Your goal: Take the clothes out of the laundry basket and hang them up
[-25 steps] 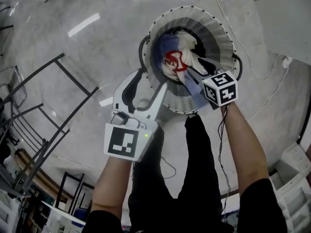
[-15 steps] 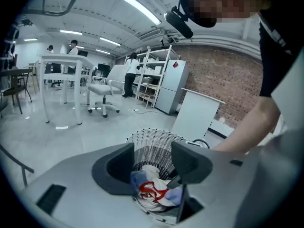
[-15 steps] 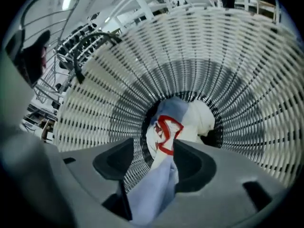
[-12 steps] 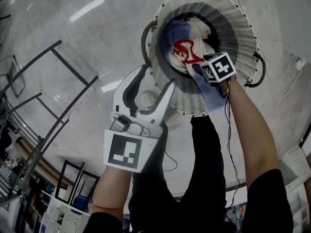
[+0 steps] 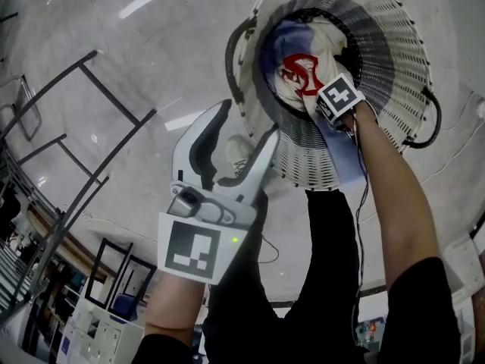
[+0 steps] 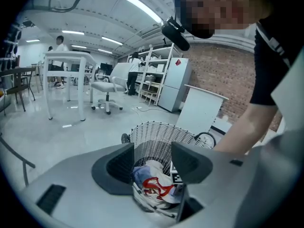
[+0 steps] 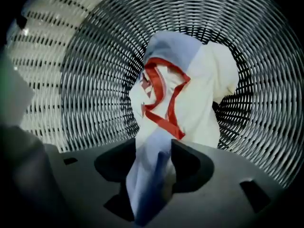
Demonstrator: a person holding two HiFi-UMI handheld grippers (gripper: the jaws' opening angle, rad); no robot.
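inside the basket — garment stretched lengthwise toward the near rim

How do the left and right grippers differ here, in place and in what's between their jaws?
The right gripper reaches down inside the laundry basket; the left gripper hangs outside it, above the floor. A blue fold of the garment lies between the right gripper's jaws, which have just been closing slightly; the left gripper's jaws are empty. Both stand open.
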